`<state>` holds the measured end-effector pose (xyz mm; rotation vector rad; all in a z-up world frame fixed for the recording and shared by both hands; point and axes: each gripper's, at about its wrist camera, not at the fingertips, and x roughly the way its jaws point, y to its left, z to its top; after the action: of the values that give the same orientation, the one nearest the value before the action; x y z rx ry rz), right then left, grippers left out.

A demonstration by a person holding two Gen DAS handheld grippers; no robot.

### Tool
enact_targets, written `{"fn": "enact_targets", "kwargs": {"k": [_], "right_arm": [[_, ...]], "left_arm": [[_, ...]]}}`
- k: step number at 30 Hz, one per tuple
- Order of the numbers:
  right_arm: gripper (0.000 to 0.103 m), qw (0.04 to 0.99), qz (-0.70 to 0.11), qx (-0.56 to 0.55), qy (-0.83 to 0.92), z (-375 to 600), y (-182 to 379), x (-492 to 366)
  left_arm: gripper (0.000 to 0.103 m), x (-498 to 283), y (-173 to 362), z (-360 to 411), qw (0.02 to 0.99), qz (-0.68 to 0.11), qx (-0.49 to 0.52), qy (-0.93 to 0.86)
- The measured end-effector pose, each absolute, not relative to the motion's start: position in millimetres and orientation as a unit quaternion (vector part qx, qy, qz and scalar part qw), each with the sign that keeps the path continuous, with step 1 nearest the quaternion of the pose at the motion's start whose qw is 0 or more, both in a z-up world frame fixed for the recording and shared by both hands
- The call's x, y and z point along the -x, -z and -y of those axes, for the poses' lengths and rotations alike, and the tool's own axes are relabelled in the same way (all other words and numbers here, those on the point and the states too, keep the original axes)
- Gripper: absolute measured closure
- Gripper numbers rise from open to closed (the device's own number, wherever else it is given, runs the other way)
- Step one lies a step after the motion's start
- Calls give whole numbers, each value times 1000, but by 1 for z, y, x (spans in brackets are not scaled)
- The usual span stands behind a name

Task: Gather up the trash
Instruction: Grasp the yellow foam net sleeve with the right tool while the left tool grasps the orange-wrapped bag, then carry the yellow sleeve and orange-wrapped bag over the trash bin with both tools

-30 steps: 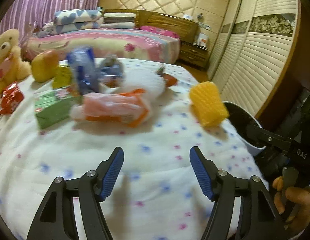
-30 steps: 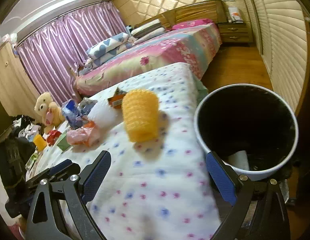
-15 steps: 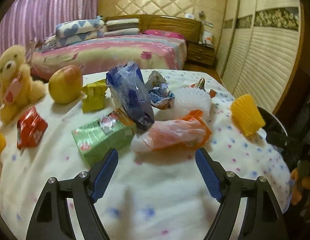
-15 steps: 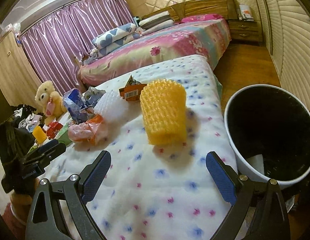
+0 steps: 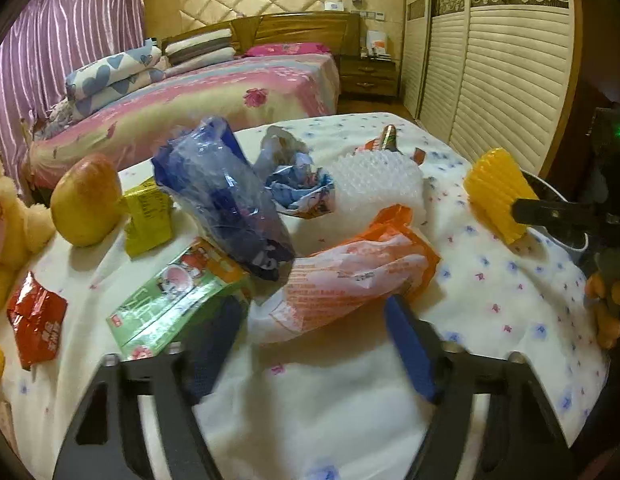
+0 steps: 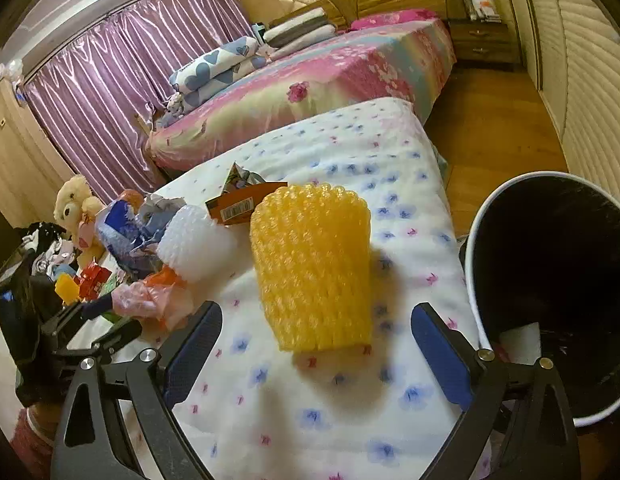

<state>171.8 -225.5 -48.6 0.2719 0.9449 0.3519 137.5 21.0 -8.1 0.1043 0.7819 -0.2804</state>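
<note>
The left gripper (image 5: pixel 310 344) hangs over a flowered white quilt (image 5: pixel 350 420), its blue-padded jaws closing with the near end of an orange-and-white plastic bag (image 5: pixel 350 280) lying between the tips, the pads not pressing on it. Just beyond the left jaw lies a green carton (image 5: pixel 173 304), and past the bag a crumpled blue plastic bag (image 5: pixel 221 200) leans over it, with a white foam net (image 5: pixel 378 180) and a crumpled printed wrapper (image 5: pixel 301 188) farther out. Off to the left of that gripper sit a yellow fruit (image 5: pixel 85 200), a yellow packet (image 5: pixel 145 212) and a red packet (image 5: pixel 33 320). The right gripper (image 6: pixel 314 356) is held wide open and empty, angled down at the same quilt, with a yellow foam net (image 6: pixel 314 268) lying on the cloth just ahead of its fingertips and untouched. To the right of that gripper, beside the quilt's edge, stands a white-rimmed, dark-lined waste bin (image 6: pixel 478 320). Beyond the yellow net lies an orange carton scrap (image 6: pixel 241 204), and a teddy bear (image 6: pixel 73 204) sits far to the left.
</note>
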Motion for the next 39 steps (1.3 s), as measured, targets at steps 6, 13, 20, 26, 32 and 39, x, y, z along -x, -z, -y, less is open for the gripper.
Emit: {"fn": "enact_targets", "kwargs": {"k": [6, 13, 20, 26, 32, 39], "right_arm": [[60, 867, -452, -125, -169, 220, 52, -172], [72, 870, -439, -131, -184, 223, 46, -157], [72, 873, -430, -138, -186, 235, 40, -135], [72, 878, -423, -142, -172, 250, 34, -123], [72, 884, -415, -151, -153, 271, 30, -112], [72, 888, -409, -156, -137, 287, 29, -102]], "left_arm": [[76, -140, 9, -9, 908, -381, -72, 162], [90, -123, 8, 8, 906, -378, -48, 183], [92, -100, 4, 24, 906, -375, -4, 198], [92, -96, 11, 32, 898, -390, 22, 204], [92, -102, 7, 41, 896, -394, 34, 204], [92, -105, 5, 61, 895, -393, 46, 207]]}}
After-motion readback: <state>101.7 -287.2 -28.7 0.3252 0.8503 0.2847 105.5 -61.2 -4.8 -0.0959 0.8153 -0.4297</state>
